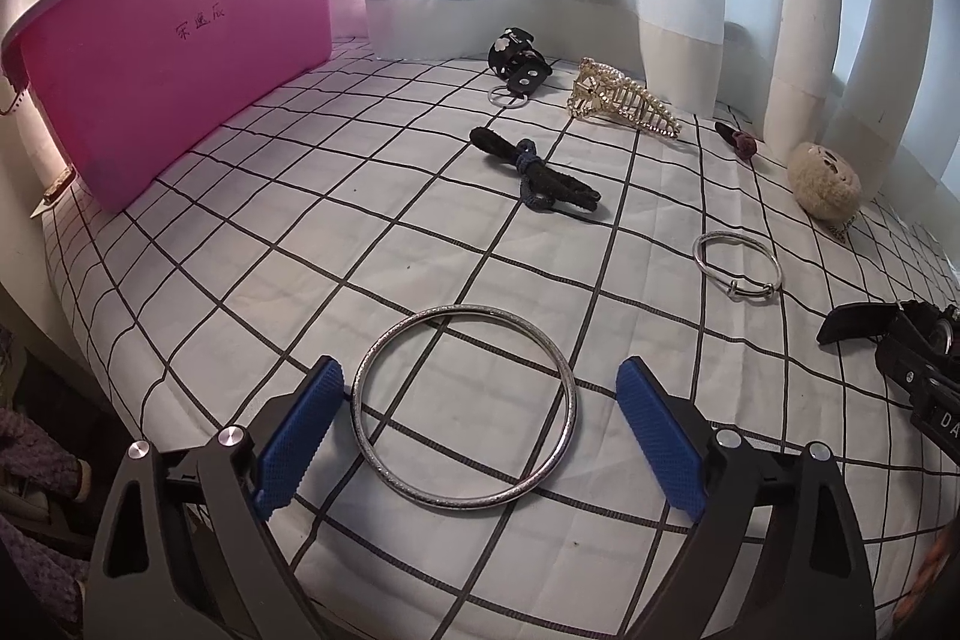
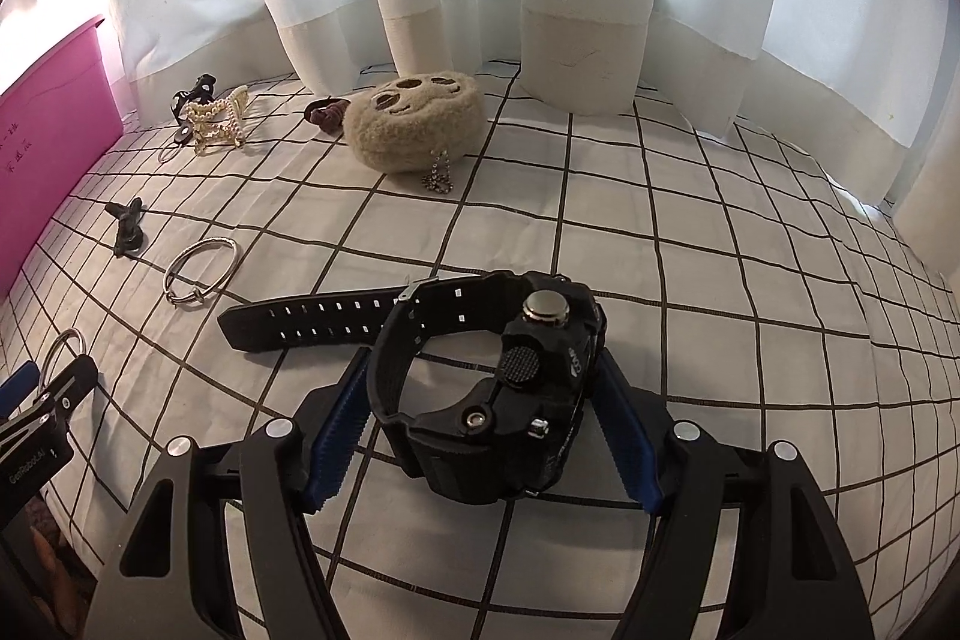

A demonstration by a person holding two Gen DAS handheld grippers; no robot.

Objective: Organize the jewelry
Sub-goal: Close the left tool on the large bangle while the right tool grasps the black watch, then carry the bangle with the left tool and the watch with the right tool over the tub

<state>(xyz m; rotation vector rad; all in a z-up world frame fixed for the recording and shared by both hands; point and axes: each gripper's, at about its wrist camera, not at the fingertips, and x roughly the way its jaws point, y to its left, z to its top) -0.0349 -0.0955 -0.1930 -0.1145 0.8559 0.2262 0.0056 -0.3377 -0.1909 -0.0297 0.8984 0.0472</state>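
I was at the pick-up step, one piece per hand; my left gripper (image 1: 477, 436) stood apart around the large silver bangle (image 1: 463, 406) at lower centre, its left pad just beside the rim, the right pad clear of it, the bangle flat on the checked sheet (image 1: 360, 232); my right gripper (image 2: 480, 436) was clamped on the black watch (image 2: 498, 394) at lower centre of its view; next, I judged, the left had to close, then both carry to the pink bin (image 1: 180, 40) at upper left.
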